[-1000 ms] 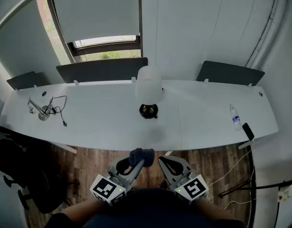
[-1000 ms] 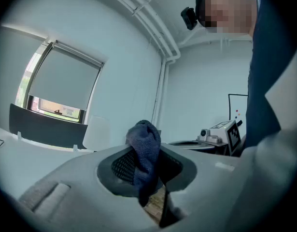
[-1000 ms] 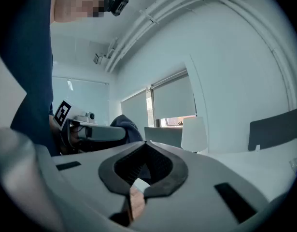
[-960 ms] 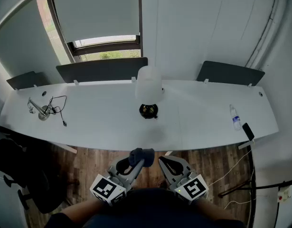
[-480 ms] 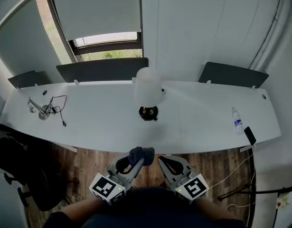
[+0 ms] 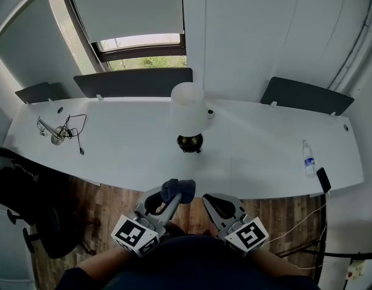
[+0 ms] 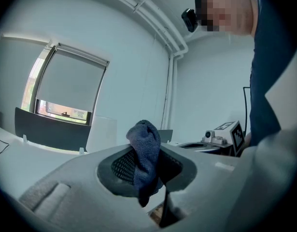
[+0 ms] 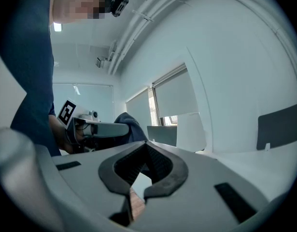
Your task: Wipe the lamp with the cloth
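Observation:
A lamp with a white frosted shade (image 6: 187,110) and a dark round base (image 6: 189,142) stands at the middle of the long white table (image 6: 125,156). My left gripper (image 6: 171,198) is held low before the table's near edge, shut on a dark blue cloth (image 6: 178,189) that bunches up between its jaws; the cloth (image 7: 145,161) fills the left gripper view. My right gripper (image 6: 217,205) hangs beside it, shut with nothing held. In the right gripper view the lamp shade (image 8: 190,132) is ahead and the cloth (image 8: 130,127) at the left.
A tangle of black cable and a small metal object (image 6: 57,133) lie at the table's far left. A water bottle (image 6: 308,158) and a dark phone (image 6: 323,179) sit at the right end. Dark chair backs (image 6: 134,81) line the far side. A black chair (image 6: 34,213) stands at lower left.
The view has shifted a little closer to the table. Both grippers have risen slightly toward the table's near edge, the left still holding the cloth.

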`<state>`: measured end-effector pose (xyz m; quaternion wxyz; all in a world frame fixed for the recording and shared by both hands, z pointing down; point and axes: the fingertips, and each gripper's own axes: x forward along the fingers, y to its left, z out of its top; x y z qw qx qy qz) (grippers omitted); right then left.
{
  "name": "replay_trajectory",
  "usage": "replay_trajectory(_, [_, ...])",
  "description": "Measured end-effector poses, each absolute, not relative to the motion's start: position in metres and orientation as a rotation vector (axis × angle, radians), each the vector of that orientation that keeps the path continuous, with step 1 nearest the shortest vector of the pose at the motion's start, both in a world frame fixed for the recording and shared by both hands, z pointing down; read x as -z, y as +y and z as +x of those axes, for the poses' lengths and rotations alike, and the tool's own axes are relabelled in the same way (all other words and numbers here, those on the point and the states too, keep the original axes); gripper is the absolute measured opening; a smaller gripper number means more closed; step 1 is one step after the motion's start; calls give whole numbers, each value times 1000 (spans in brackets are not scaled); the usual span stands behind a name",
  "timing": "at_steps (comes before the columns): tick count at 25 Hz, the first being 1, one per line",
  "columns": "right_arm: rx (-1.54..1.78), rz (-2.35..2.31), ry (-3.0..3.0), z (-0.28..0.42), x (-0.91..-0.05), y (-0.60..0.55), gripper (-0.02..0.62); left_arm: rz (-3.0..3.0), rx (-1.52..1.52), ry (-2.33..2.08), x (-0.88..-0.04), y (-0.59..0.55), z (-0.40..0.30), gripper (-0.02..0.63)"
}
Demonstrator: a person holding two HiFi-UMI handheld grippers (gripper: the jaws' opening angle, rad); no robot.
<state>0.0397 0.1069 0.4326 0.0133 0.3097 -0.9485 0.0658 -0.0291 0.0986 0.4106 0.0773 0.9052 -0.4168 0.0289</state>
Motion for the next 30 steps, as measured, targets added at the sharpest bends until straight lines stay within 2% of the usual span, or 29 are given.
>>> replay_trajectory(18, [-179,1241,-2830,-16,-422,-26,11,2788,-61,-1074,-411,-52,-96,86])
replay_trajectory(30, [-216,1164,-2820,0,-432,-69,11,2674,-147,-1183,-462,-112,-97,86])
